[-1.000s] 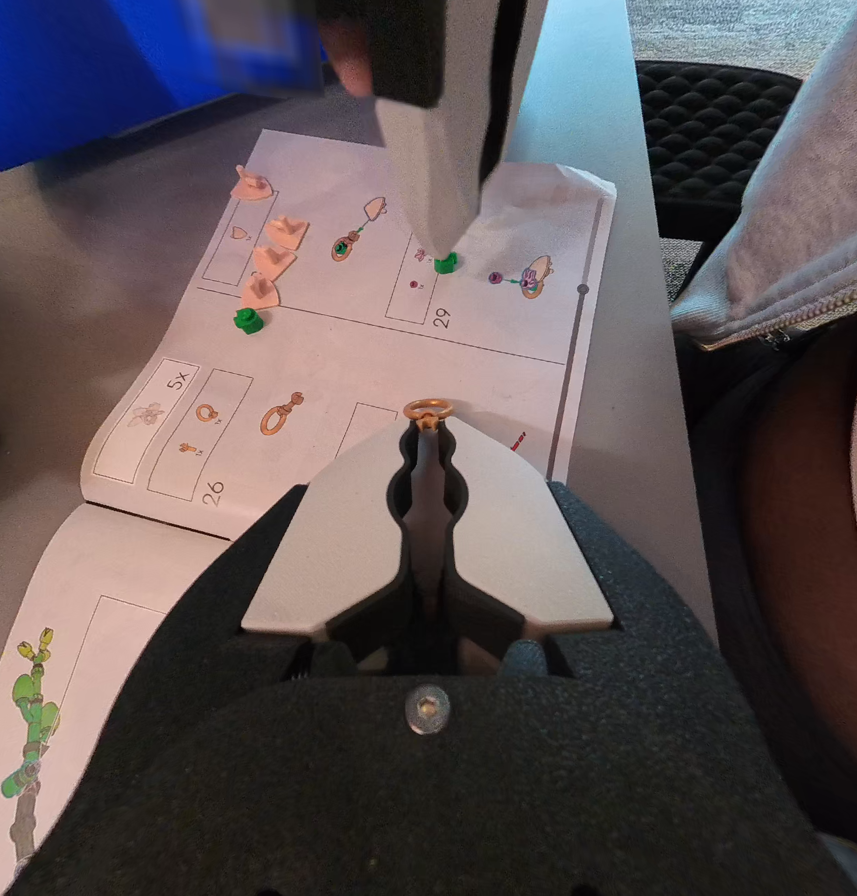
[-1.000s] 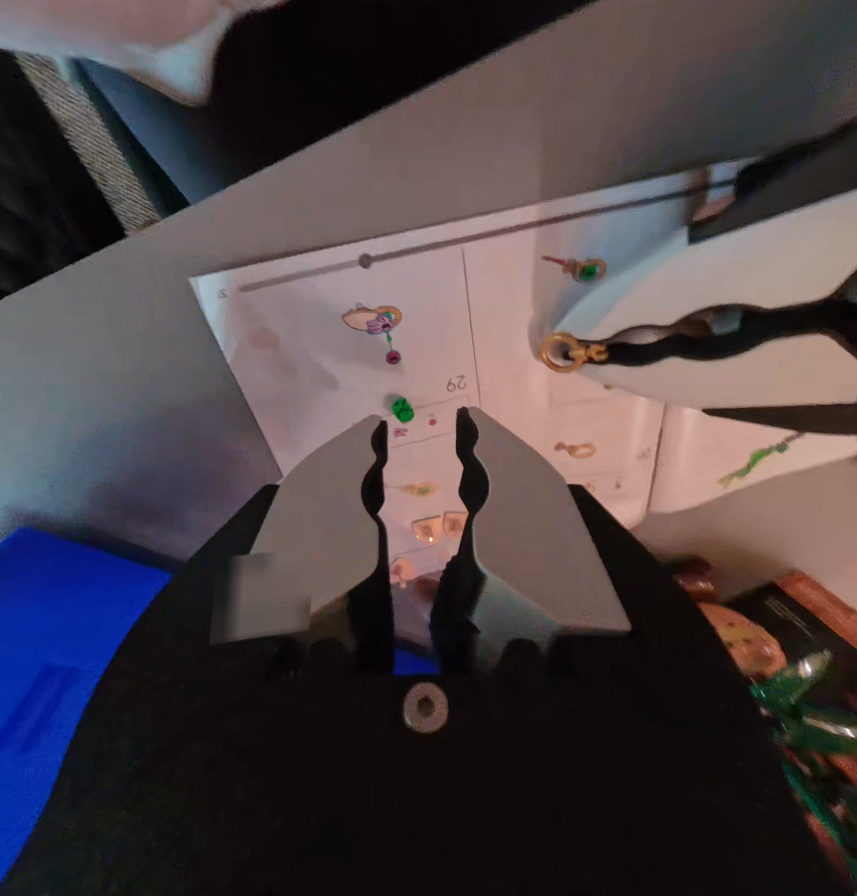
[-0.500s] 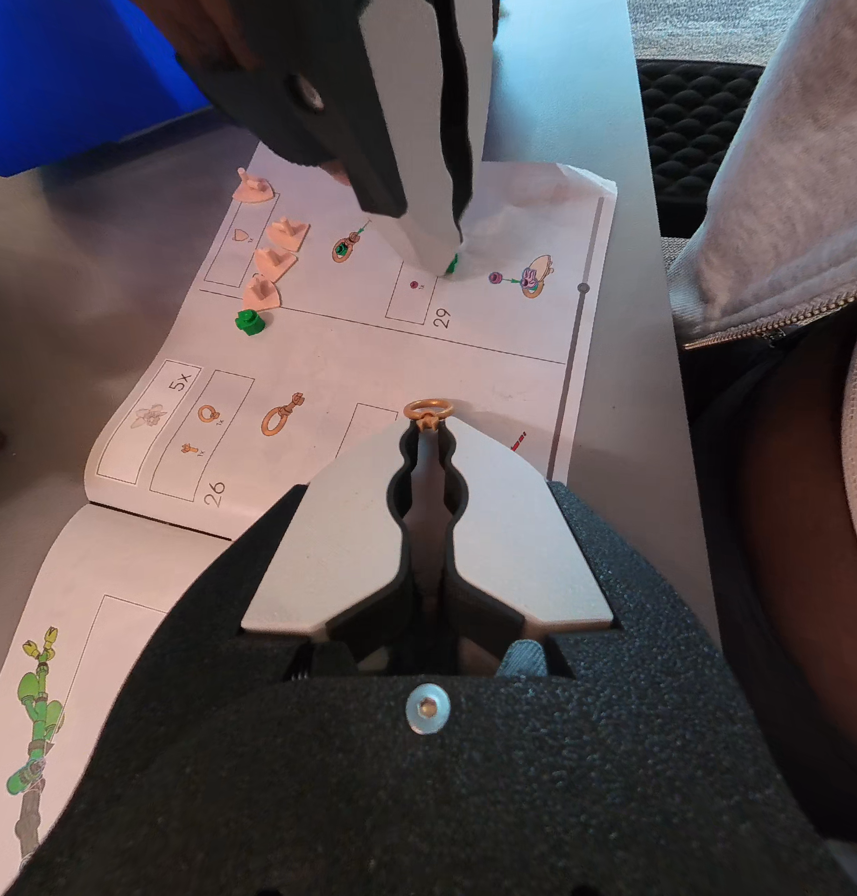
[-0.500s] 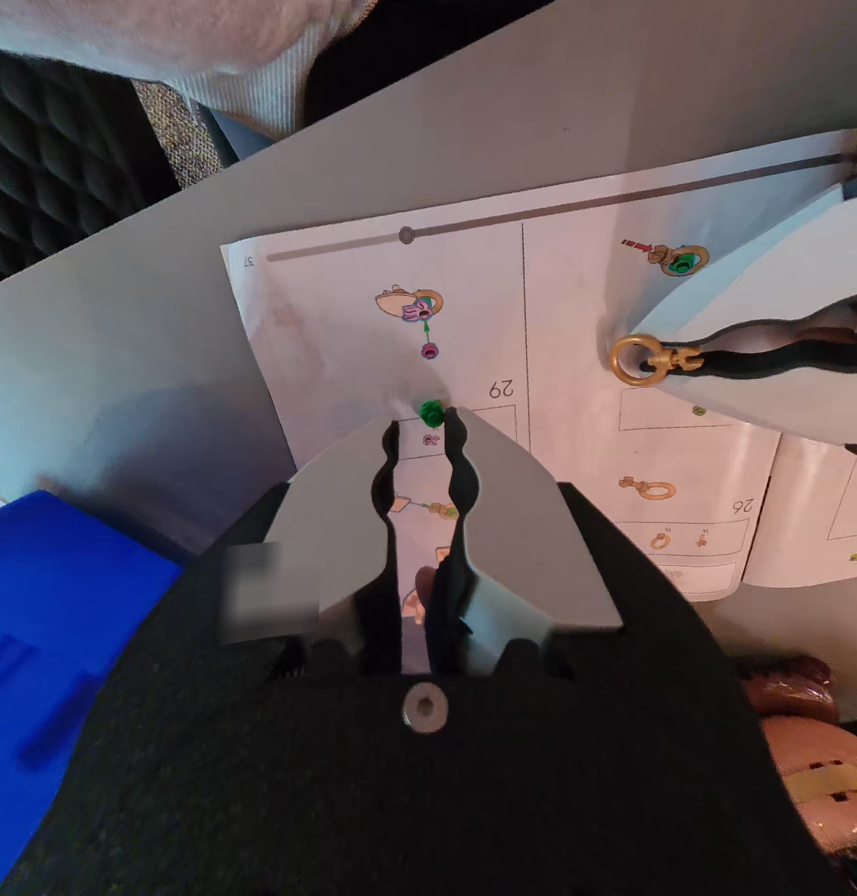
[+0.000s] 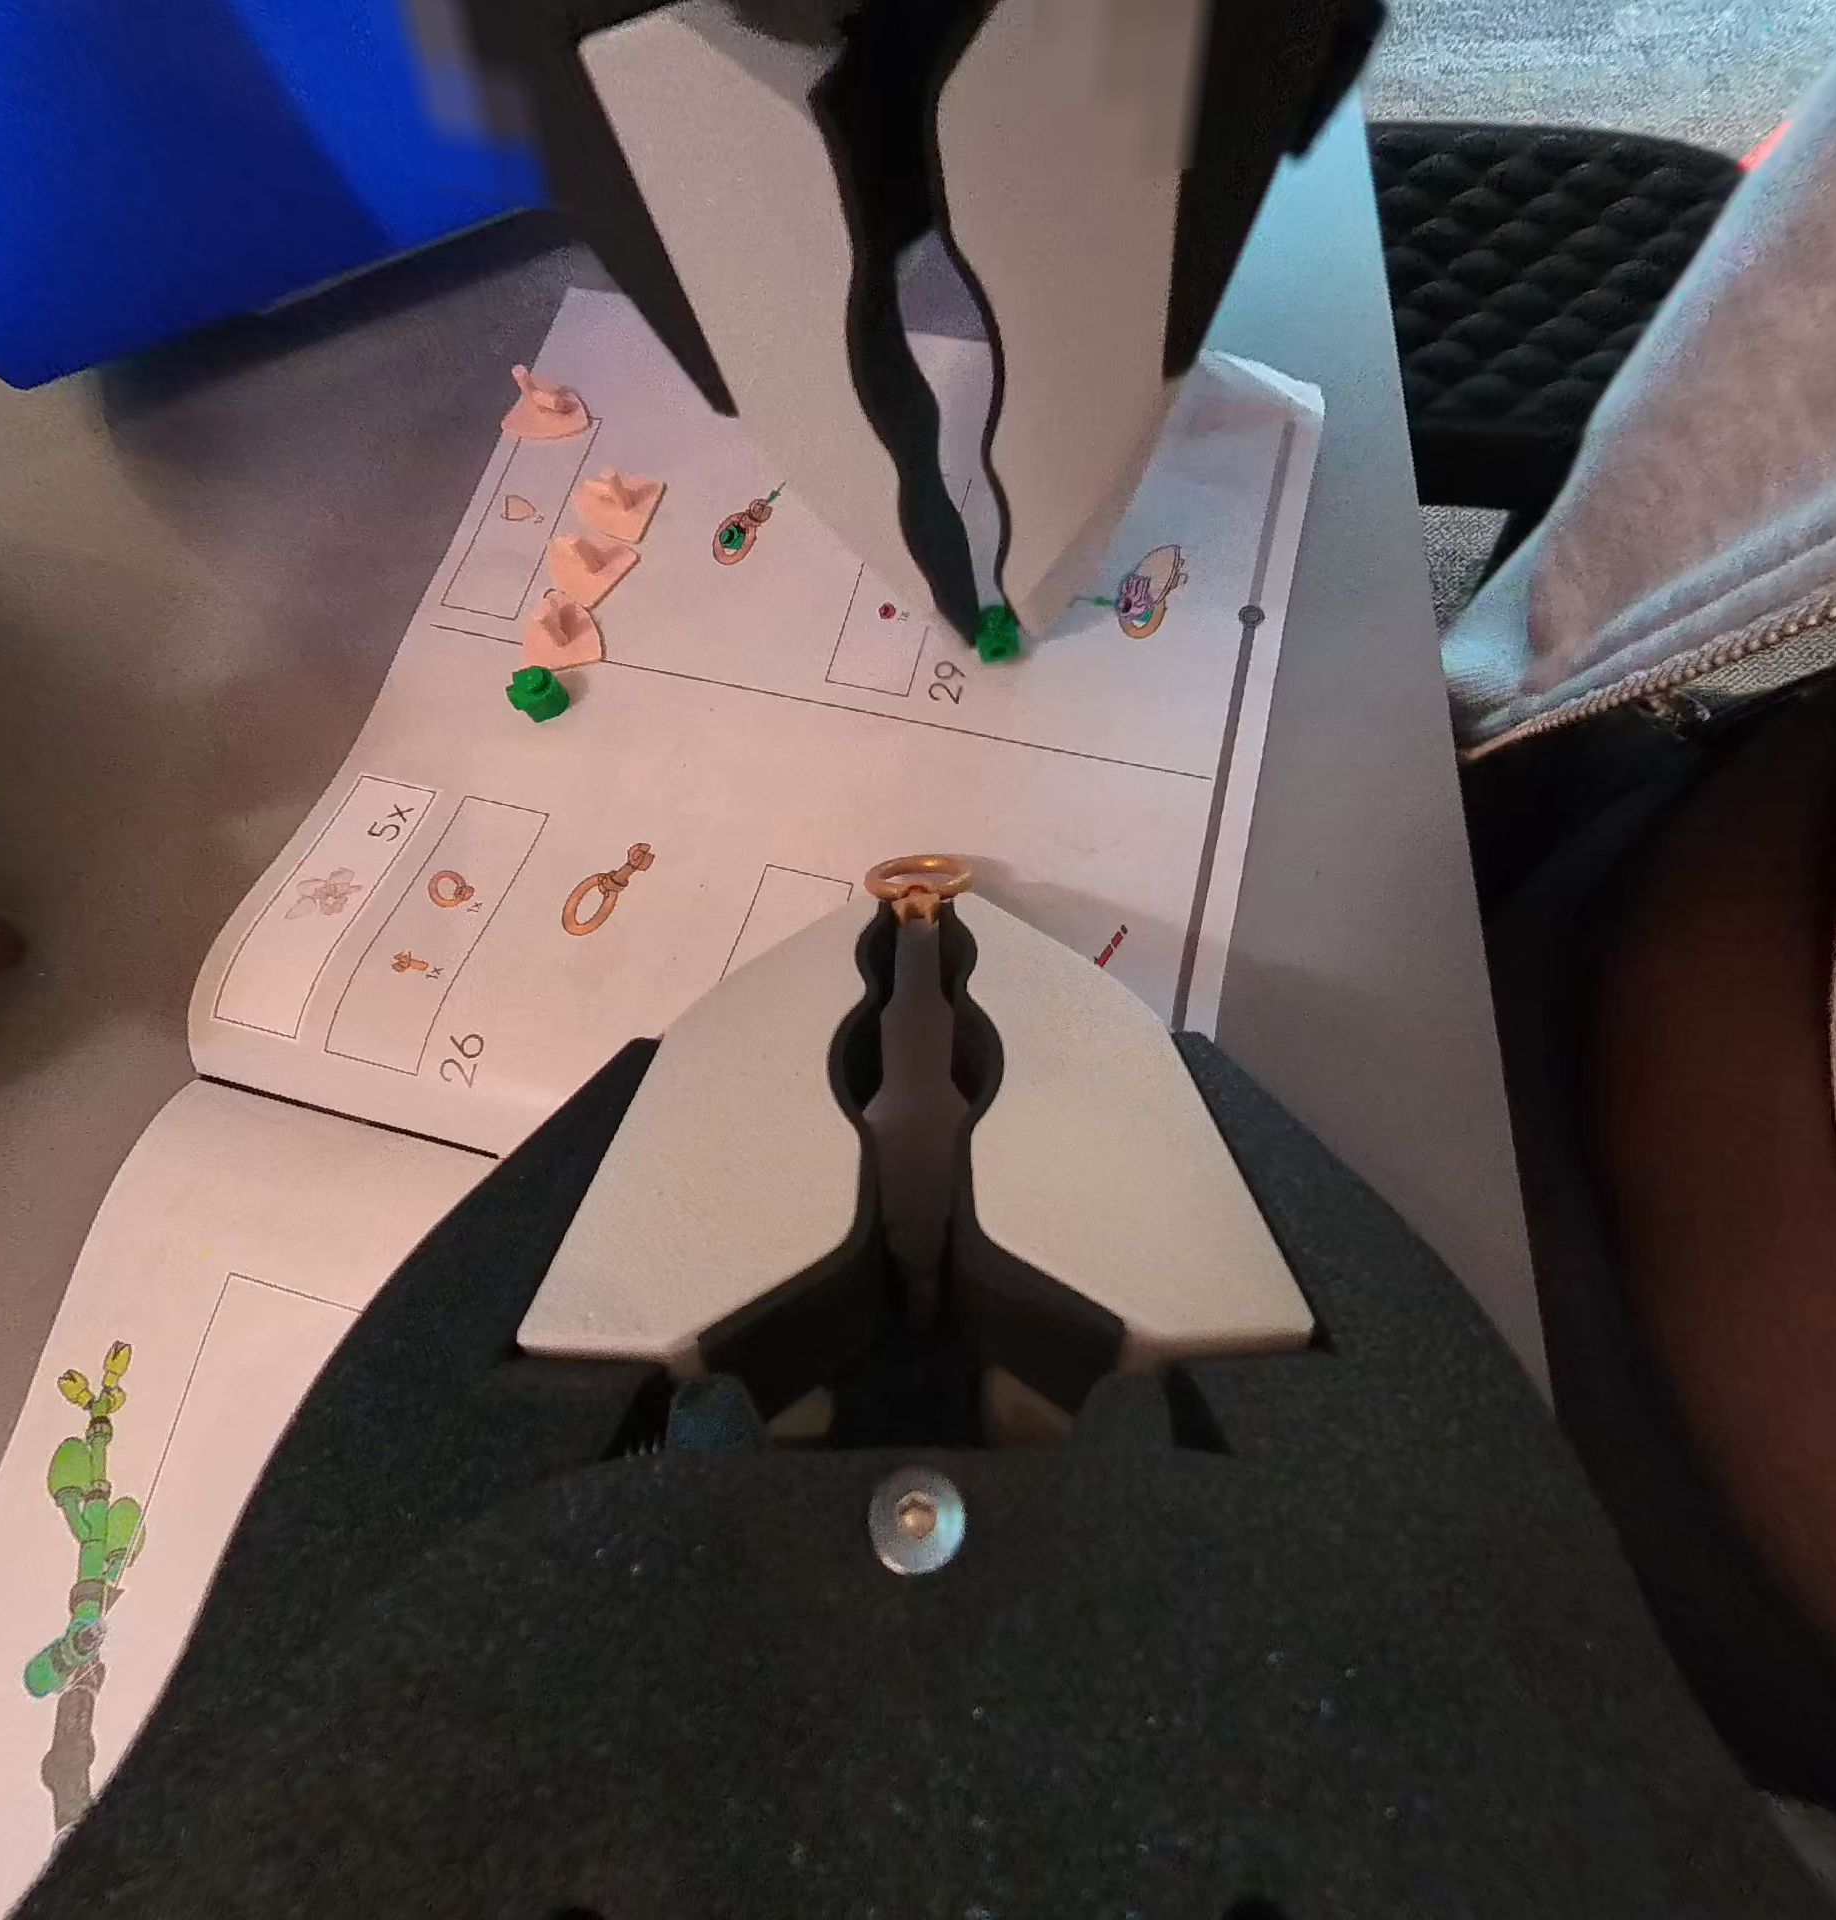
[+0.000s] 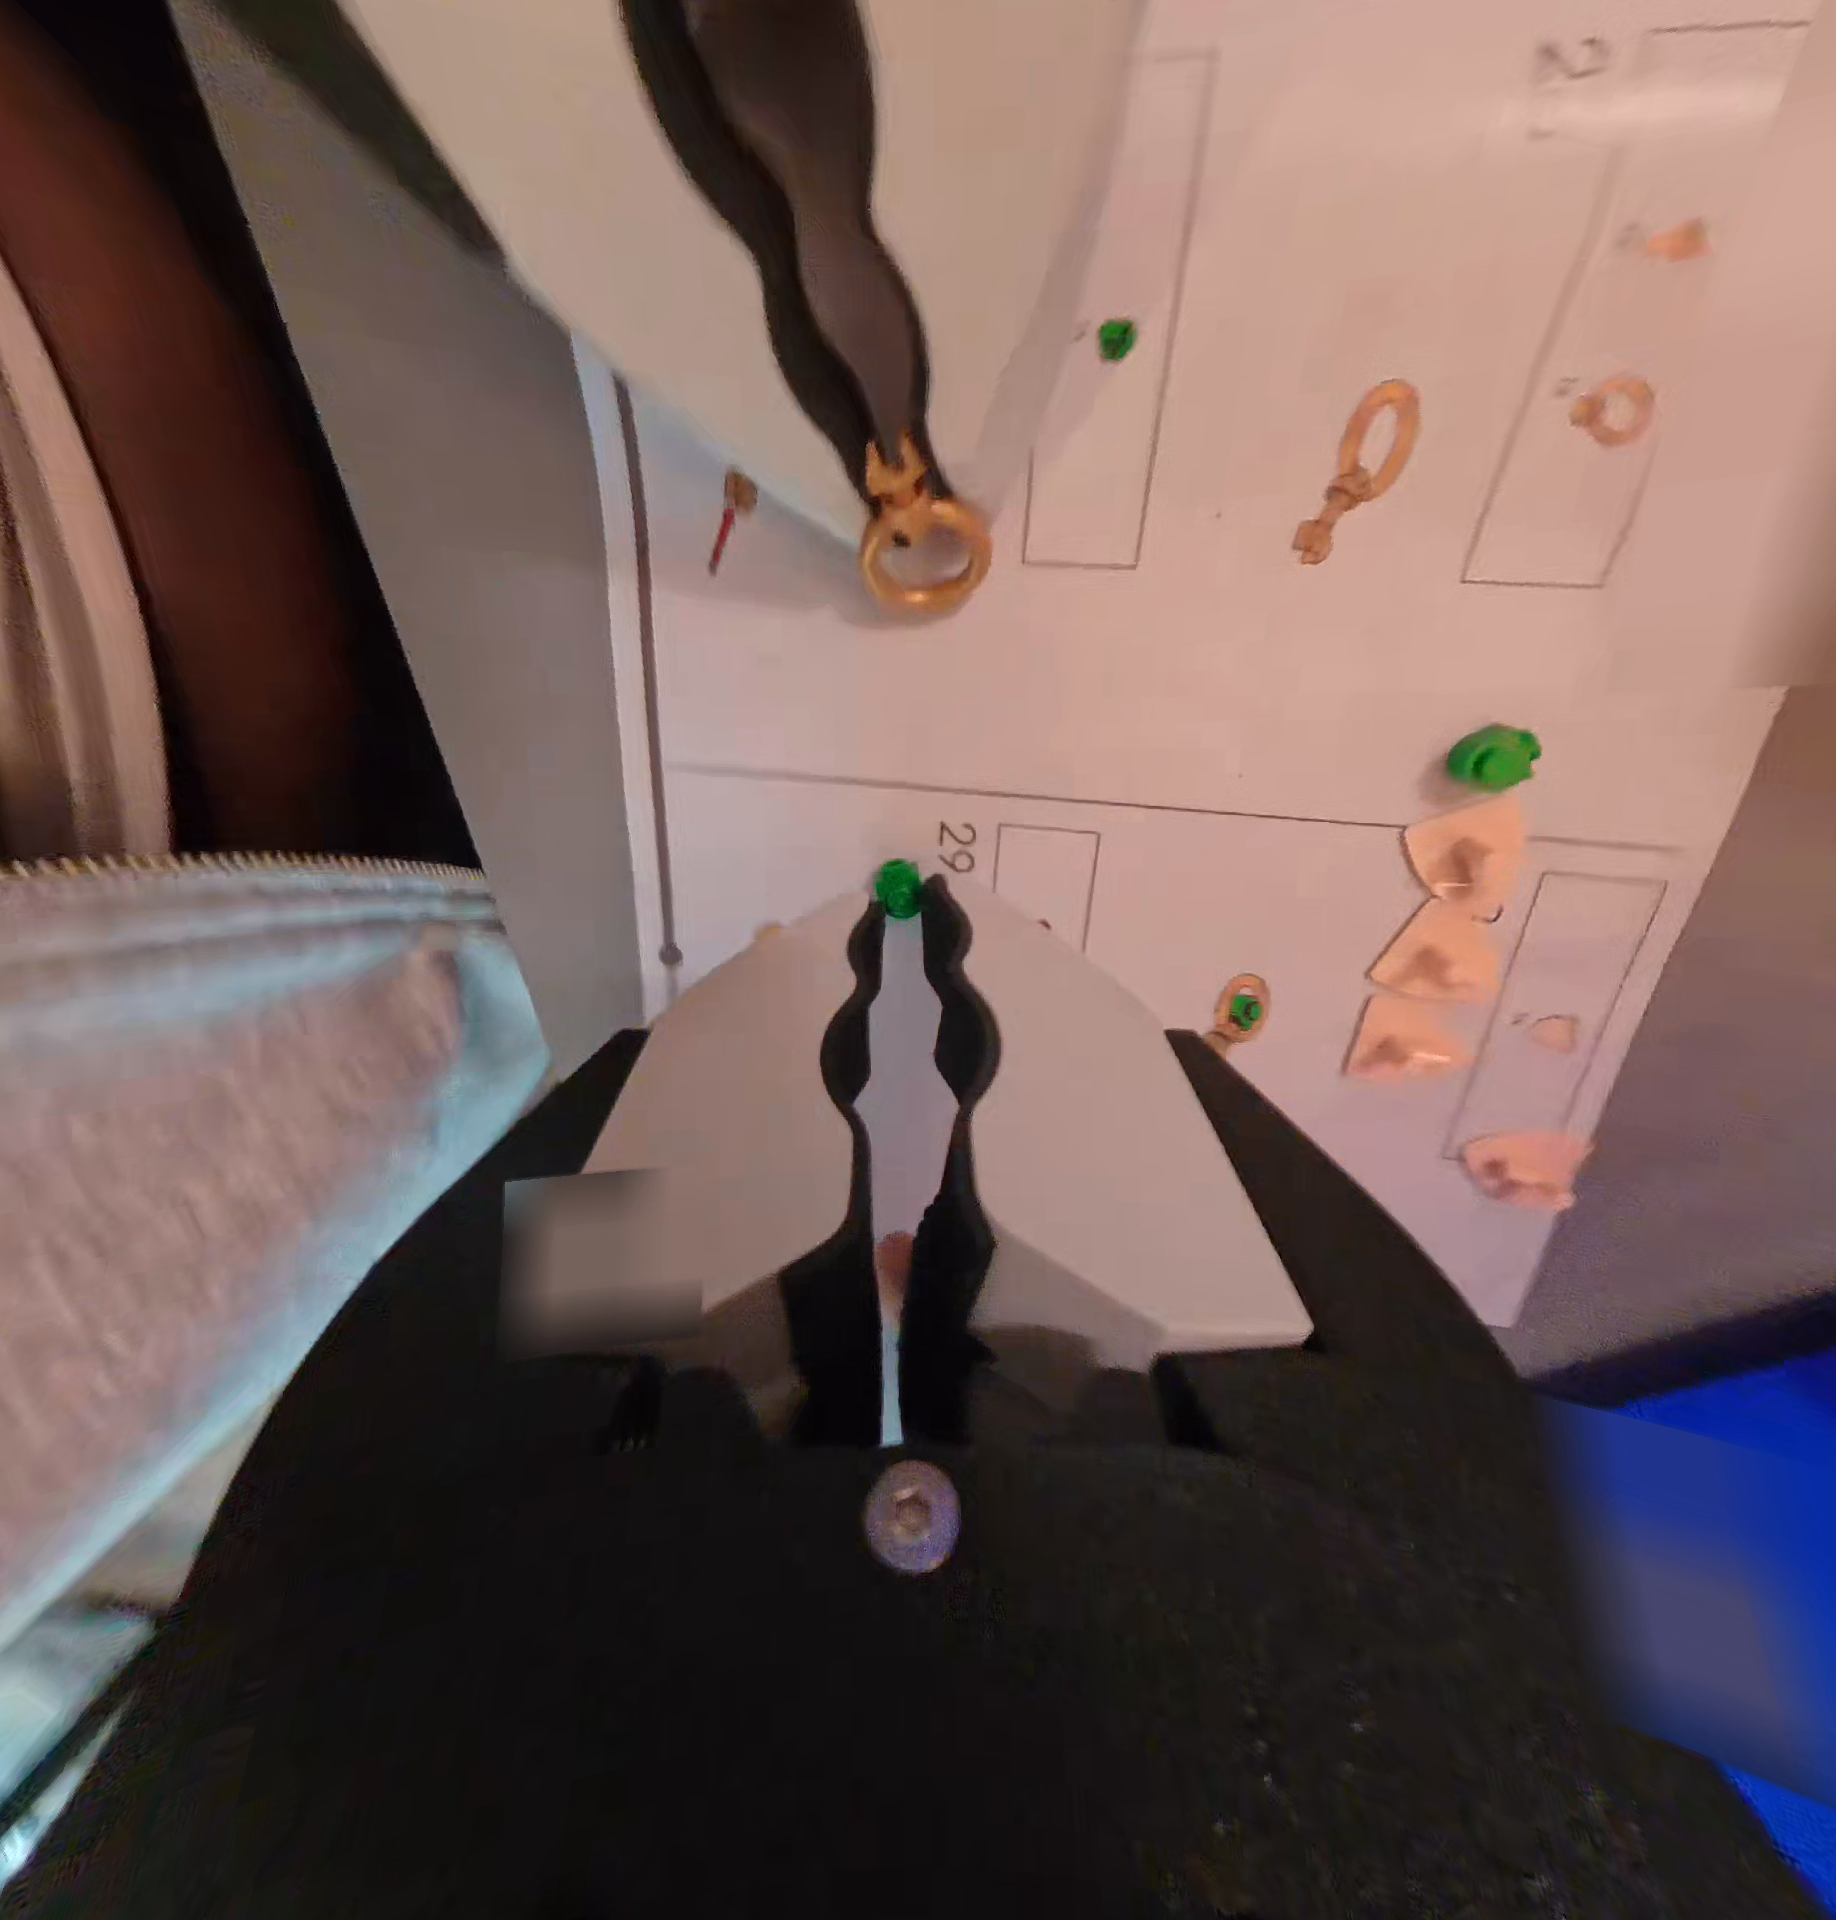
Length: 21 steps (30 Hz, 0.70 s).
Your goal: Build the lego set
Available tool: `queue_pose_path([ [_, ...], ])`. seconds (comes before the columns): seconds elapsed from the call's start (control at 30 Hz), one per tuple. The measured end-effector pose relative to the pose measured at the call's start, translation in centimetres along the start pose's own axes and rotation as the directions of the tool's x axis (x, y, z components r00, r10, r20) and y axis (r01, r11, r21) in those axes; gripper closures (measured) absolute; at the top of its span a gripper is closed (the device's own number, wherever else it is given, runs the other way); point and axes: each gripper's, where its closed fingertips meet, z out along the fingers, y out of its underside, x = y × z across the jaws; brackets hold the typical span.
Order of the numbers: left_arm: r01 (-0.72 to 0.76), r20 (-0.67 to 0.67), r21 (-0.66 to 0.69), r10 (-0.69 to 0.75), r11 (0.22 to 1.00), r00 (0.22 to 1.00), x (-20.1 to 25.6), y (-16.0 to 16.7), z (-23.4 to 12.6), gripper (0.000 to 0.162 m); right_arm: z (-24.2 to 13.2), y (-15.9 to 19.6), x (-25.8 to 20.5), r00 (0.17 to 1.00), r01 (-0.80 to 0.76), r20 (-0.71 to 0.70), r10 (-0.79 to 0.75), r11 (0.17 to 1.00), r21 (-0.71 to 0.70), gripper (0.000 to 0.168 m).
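My left gripper (image 5: pixel 916 916) is shut on the stem of a small gold ring piece (image 5: pixel 916 879) and holds it just above the open instruction booklet (image 5: pixel 789 748). It also shows in the right wrist view (image 6: pixel 898 473) with the ring (image 6: pixel 924 569) hanging from its tips. My right gripper (image 6: pixel 898 902) comes down on the booklet from the far side. Its tips are closed on a tiny green stud (image 6: pixel 898 888), which also shows in the left wrist view (image 5: pixel 997 634) at the page surface. A second green stud (image 5: pixel 537 693) lies loose on the page.
Several pink petal pieces (image 5: pixel 592 566) lie in a row on the booklet's left part, beside the loose stud. A blue box (image 5: pixel 166 156) stands behind the booklet. The grey table's edge (image 5: pixel 1413 831) runs along the right, with a person's grey jacket (image 5: pixel 1672 468) beyond it.
My right gripper has swung round over the green stud and closed its fingers on it. My left gripper has held still with the gold ring.
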Motion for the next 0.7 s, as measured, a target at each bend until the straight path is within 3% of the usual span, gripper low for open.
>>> queue_pose_path([
  [0.17, 0.006, -0.005, 0.001, -0.006, 1.0, 1.0, -0.1, 0.1, 0.1, 0.154, -0.7, -1.9, 0.0, 0.985, -0.128, -0.081, 0.153, 0.958, 0.257, 0.161],
  [0.3, 0.023, -0.019, 0.0, -0.023, 1.0, 1.0, -0.1, 0.1, 0.1, 0.154, -1.0, -3.1, 0.0, 0.977, -0.133, -0.095, 0.189, 0.897, 0.422, 0.161],
  [0.53, 0.018, -0.008, -0.002, -0.018, 1.0, 1.0, -0.2, 0.1, 0.2, 0.154, -0.2, -4.4, 0.4, 0.983, -0.057, -0.121, 0.138, 0.857, 0.512, 0.161],
  [0.7, 0.012, 0.031, -0.054, -0.01, 0.998, 0.999, -0.7, 0.5, -0.3, 0.141, 0.6, -4.4, 0.4, 0.988, -0.025, -0.119, 0.099, 0.86, 0.509, 0.161],
])
